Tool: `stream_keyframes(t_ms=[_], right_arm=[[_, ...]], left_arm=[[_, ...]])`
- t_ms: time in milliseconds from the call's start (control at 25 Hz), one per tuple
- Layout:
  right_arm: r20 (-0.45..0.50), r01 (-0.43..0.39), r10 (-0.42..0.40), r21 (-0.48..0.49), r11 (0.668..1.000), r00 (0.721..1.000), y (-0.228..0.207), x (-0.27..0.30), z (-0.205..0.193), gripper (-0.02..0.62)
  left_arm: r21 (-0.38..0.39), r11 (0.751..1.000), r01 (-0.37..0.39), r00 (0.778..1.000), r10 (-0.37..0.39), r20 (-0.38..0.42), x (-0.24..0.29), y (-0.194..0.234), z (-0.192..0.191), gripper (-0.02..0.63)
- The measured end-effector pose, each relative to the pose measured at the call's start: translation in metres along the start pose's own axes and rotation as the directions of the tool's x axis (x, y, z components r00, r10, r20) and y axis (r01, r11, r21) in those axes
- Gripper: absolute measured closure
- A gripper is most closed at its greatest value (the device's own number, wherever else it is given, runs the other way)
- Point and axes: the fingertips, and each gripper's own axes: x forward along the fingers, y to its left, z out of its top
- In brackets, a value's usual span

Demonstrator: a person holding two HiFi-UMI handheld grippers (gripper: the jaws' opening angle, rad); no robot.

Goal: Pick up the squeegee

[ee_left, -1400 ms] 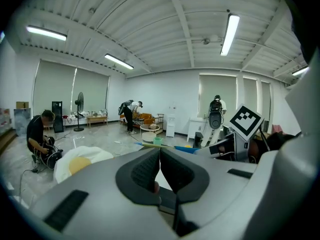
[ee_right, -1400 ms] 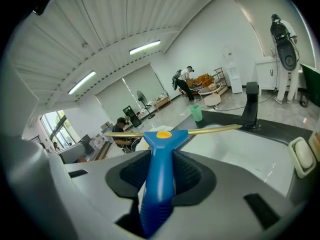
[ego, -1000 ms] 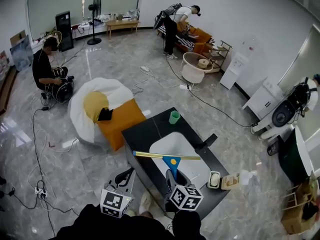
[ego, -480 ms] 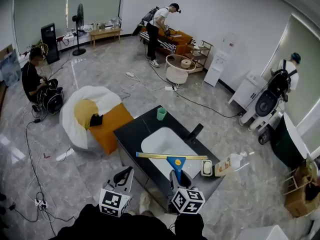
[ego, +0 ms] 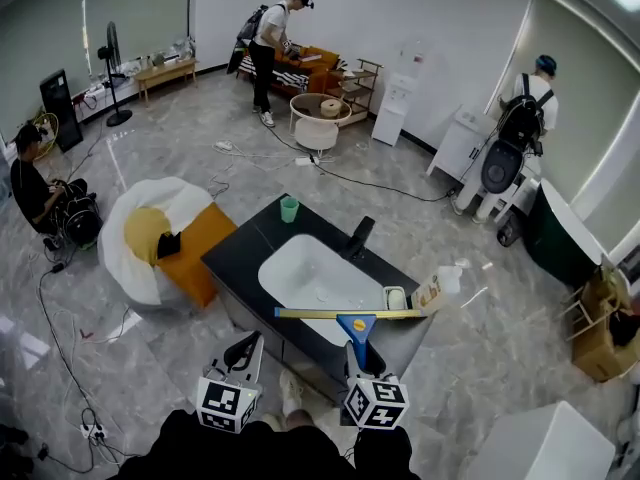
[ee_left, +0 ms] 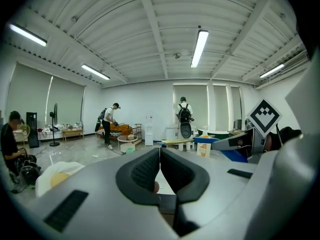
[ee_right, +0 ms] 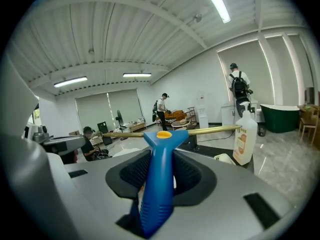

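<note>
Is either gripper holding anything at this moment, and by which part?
The right gripper grips the squeegee by its blue handle. The left gripper is shut and holds nothing.

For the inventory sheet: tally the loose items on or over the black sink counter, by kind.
squeegee: 1
green cup: 1
pump bottle: 1
white soap dish: 1
Total: 4
</note>
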Motion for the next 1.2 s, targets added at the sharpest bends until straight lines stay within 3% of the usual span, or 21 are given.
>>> stream_keyframes(t_ms=[320, 1200], right_arm=[[-0.013, 0.052, -0.052, 0.031, 0.998, 0.999, -0.019, -0.019, -0.018, 0.444], [-0.006, 0.031, -0.031, 0.006, 0.999, 1.0, -0.008, -0.011, -0.009, 0.443]], left_arm=[[0.011, 0.999, 0.049, 0.999, -0.049, -0.019, 0.002, -0.019, -0.007, 0.581], [-0.001, 0.999, 0.043, 0.999, -0.043, -0.015, 0.006, -0.012, -0.005, 0.581]])
